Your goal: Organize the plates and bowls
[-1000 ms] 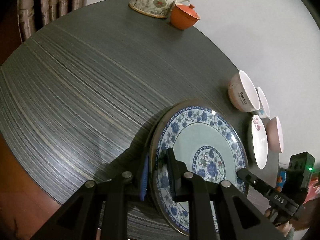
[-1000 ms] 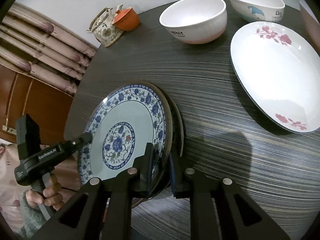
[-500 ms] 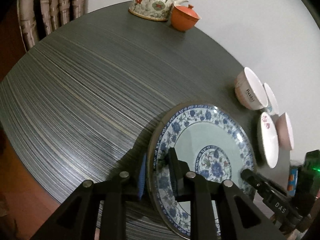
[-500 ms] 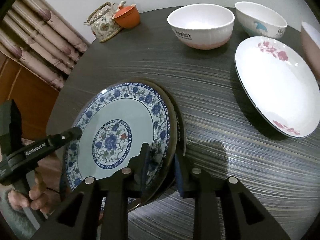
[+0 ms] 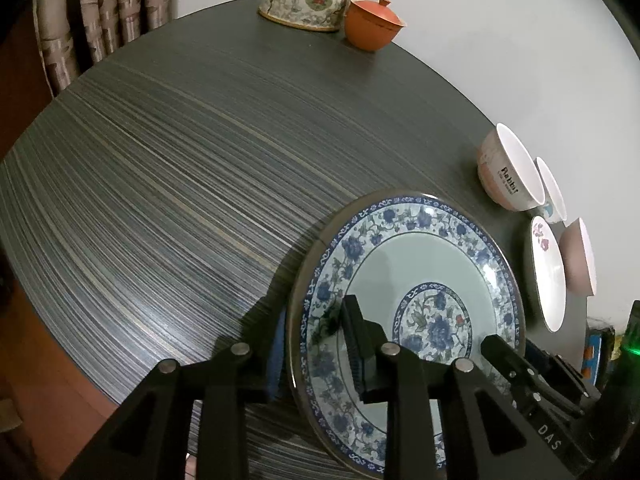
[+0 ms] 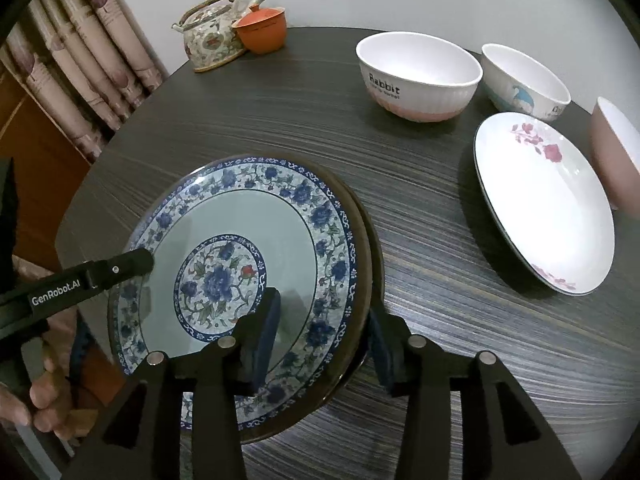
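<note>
Dark striped round desk (image 6: 280, 120), pale wall behind, patterned curtain (image 6: 92, 52) at the left. Blue-and-white floral plate (image 6: 248, 216) sits at the near desk edge, stacked on a darker plate (image 6: 370, 240) whose rim shows around it. White plate with pink flowers (image 6: 552, 208) lies to the right, apart. Behind it: white "Rabbit" bowl (image 6: 416, 76), white bowl with blue print (image 6: 524, 80), pink bowl (image 6: 616, 152) at the frame edge. Floral teapot (image 6: 212, 36) and orange lidded cup (image 6: 264, 32) touch at the far edge.

Right tool (image 6: 320, 340) straddles the plate rims at the right; jaws have just been opening, pads clear of the rims. Left tool (image 5: 316, 344) straddles the left rim; jaws have just been opening, only slightly apart, contact unclear. A hand (image 6: 40, 396) holds it.
</note>
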`<state>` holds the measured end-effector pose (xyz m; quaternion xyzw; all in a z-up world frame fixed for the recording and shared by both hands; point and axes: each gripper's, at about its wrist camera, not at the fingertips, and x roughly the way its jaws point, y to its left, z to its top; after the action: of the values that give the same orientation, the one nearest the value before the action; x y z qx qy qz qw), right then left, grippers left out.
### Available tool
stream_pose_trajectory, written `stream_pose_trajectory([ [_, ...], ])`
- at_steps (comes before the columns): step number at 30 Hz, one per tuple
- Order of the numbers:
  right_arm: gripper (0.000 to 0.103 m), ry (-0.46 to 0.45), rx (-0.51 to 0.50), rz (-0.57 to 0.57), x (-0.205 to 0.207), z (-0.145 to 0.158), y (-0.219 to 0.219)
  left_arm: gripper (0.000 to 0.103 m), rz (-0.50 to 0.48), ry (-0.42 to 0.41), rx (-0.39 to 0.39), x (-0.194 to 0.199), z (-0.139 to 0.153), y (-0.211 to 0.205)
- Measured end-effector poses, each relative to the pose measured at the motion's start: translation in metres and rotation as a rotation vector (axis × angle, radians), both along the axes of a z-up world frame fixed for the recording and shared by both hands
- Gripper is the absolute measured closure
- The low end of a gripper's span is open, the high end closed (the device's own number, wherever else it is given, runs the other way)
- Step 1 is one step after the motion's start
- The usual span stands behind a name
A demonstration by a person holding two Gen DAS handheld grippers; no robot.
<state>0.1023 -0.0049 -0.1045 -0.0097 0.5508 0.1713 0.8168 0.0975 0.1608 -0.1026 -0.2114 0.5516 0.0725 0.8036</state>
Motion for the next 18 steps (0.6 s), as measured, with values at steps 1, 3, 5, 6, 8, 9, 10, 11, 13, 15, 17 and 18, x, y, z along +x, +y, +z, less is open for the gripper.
stream_pose_trajectory([
  [1,0.062,-0.002,-0.004,0.0,0.0,0.0,0.001,0.076,0.0,0.002,0.004,0.0,0.0,-0.001],
  [3,0.061,-0.014,-0.013,0.002,-0.002,0.0,0.002,0.075,0.001,0.005,0.006,0.001,-0.002,-0.002],
  [5,0.06,-0.022,-0.029,0.011,-0.003,0.0,0.004,0.075,0.001,0.005,0.007,0.001,-0.002,-0.003],
  [6,0.06,-0.028,-0.04,0.016,-0.003,0.0,0.005,0.075,-0.002,0.007,0.008,0.001,-0.002,-0.004],
  [8,0.06,-0.043,-0.068,0.021,-0.003,0.001,0.007,0.075,-0.017,0.009,0.016,0.001,-0.002,-0.006],
  [9,0.059,-0.047,-0.082,0.019,-0.004,0.001,0.006,0.075,-0.024,0.011,0.021,0.001,-0.002,-0.009],
  [10,0.058,-0.051,-0.086,0.016,-0.004,0.002,0.005,0.075,-0.033,0.004,0.027,0.001,-0.001,-0.011],
  [11,0.058,-0.064,-0.08,0.014,-0.004,0.004,0.004,0.075,-0.041,0.007,0.04,0.002,-0.002,-0.014],
  [13,0.056,-0.074,-0.064,0.024,-0.003,0.007,0.003,0.075,-0.045,0.008,0.048,0.002,-0.002,-0.016],
  [15,0.056,-0.076,-0.052,0.017,-0.003,0.009,0.002,0.075,-0.042,0.006,0.046,0.002,-0.002,-0.014],
  [17,0.055,-0.082,-0.038,0.015,-0.003,0.009,-0.001,0.075,-0.034,-0.002,0.058,0.001,-0.001,-0.013],
  [18,0.055,-0.081,-0.033,0.012,-0.004,0.009,-0.004,0.074,-0.032,-0.014,0.079,0.0,0.002,-0.014],
])
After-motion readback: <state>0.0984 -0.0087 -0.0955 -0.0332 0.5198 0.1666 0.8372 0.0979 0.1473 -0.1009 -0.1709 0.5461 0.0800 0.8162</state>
